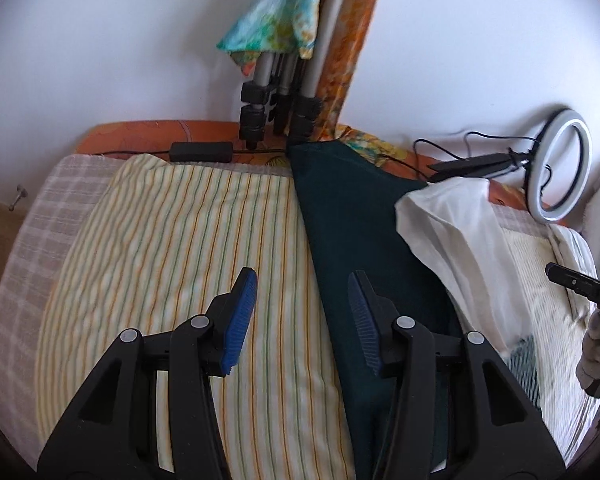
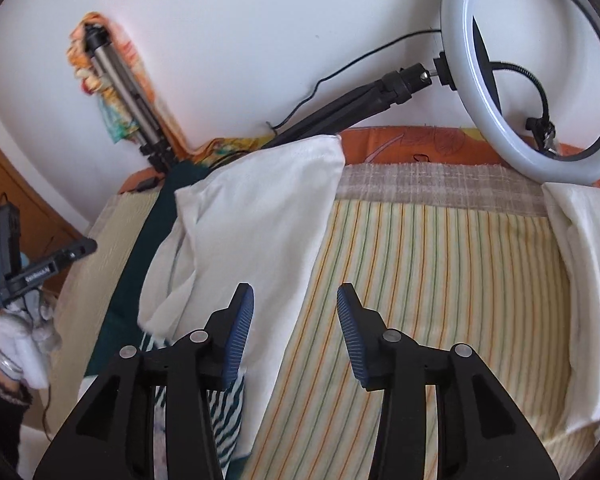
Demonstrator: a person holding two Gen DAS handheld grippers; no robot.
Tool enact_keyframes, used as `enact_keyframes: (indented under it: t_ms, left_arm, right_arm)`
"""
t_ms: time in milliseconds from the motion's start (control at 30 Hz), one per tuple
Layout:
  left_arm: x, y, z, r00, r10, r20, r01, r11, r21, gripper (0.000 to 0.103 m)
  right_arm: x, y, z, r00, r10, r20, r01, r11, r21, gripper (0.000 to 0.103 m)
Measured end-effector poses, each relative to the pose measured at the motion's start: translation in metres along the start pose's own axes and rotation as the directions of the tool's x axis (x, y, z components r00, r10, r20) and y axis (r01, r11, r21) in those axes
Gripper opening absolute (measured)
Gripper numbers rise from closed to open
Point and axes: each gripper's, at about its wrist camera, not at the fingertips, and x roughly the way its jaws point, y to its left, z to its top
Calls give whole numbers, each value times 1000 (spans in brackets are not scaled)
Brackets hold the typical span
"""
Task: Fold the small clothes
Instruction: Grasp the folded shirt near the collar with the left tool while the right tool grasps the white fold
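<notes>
Your left gripper [image 1: 302,316] is spread wide, nothing between the blue pads [image 1: 240,320], hovering right over the seam where the dark green garment [image 1: 352,216] meets the striped sheet [image 1: 180,232]; reads like you're lined up to take that green edge, though neither pad touches cloth. Your right gripper [image 2: 296,332] is equally spread and empty, with its left finger above the white garment [image 2: 260,216] and the right one above bare striped sheet [image 2: 440,280], so it straddles that garment's long edge, likely set up for a grab there. Clothes are bunched toward the middle of the bed, overlapping: white piece lies partly on the green one, and a green-and-white striped piece [image 2: 228,412] pokes out under the white near your right claw. A second white cloth [image 2: 588,272] sits apart at the far right edge, can't tell if it's a garment or bedding. So count: two grippers, both open; one green, one striped, one white garment for sure, plus that one doubtful white piece. Further out, one ring light [image 2: 532,68] lies tipped over at the head of the bed, one folded tripod [image 1: 284,80] leans on the wall with patterned cloth draped over it. Nothing looks folded yet, my read only.
</notes>
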Motion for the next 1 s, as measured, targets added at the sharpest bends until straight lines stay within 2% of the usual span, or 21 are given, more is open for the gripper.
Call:
enact_keyframes:
  t_ms: [200,367,700,800,833,867,900,933,1000]
  left_arm:
    - [45,-2,21,999,-1,-38,0,1000,-13,49]
    - [76,-4,41,998,2,-65,-4,1000,-23,49]
    - [105,-6,76,997,39,-63,-42,998,-52,49]
    - [108,-14,79,997,54,-59,-55,998,-16,48]
    - [110,-18,79,997,52,-56,-53,999,0,42]
    - [111,-21,79,997,53,-55,-53,999,11,35]
    - [112,-24,78,997,58,-54,-57,998,26,19]
    - [113,-28,77,997,63,-52,-61,997,37,11]
    - [113,-33,76,997,65,-43,-62,996,62,4]
  right_arm:
    - [33,-16,27,999,37,9,-38,998,58,42]
    - [61,-24,47,999,36,12,-37,994,99,42]
    - [94,-28,71,998,63,31,-67,986,152,42]
    - [99,-23,74,997,70,28,-73,988,133,41]
    - [100,-21,75,997,71,28,-74,989,127,38]
    - [102,-18,76,997,71,26,-74,990,123,30]
    - [104,-16,76,997,72,23,-74,990,118,20]
    - [104,-16,76,997,72,25,-74,990,116,17]
    - [105,-13,76,998,58,27,-60,992,107,8]
